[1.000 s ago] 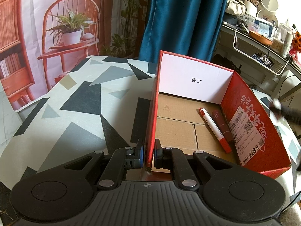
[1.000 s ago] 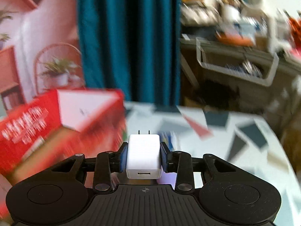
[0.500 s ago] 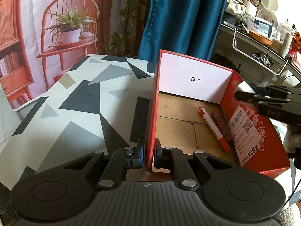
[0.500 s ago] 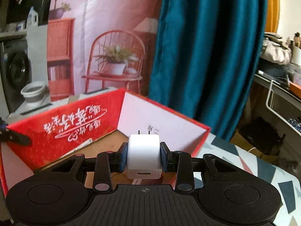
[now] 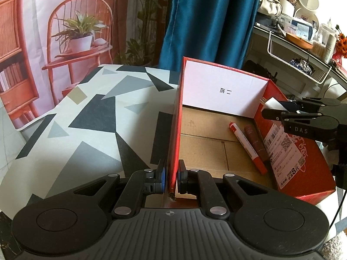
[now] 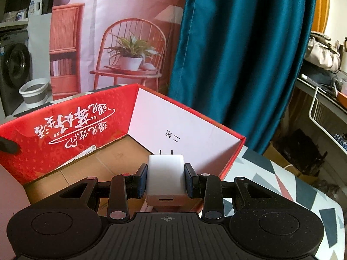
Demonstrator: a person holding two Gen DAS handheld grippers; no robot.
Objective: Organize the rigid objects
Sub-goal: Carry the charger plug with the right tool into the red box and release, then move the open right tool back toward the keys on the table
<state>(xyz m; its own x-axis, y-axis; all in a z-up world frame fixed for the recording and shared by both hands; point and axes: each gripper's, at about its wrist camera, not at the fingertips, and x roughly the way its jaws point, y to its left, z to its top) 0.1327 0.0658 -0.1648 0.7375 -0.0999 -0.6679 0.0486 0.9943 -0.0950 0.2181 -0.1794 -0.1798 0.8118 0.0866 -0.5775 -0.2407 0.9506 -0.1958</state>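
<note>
My left claw (image 5: 172, 181) is pinched tight on the near wall of the red box (image 5: 173, 130); its two blue pads (image 5: 161, 176) sit one outside the wall and one inside it, with the thin red card squeezed between them. The box stands on a table (image 5: 86, 130) with a cloth of grey, black and white shapes; it is open on top and its floor is plain brown card. The far wall is white inside with small black marks on it.

Two pens lie in the box, side by side and touching, close to the right wall; one is a white marker with red ends (image 5: 247, 146), and the other is a dark red pen (image 5: 257, 144) next to it, nearer the wall.

My right claw (image 6: 166, 181) holds a white plug (image 6: 166, 177) by its two sides; the pads press on it, so the claw is only partly closed. The plug's two metal pins point away from me, toward the white wall; its flat end with a little slot faces me. From my left claw's view I see the right claw (image 5: 265, 108) up over the right wall of the box, near the far corner, with the plug (image 5: 272, 105) sticking out in front.

A blue curtain (image 6: 238, 54) hangs behind the table.
</note>
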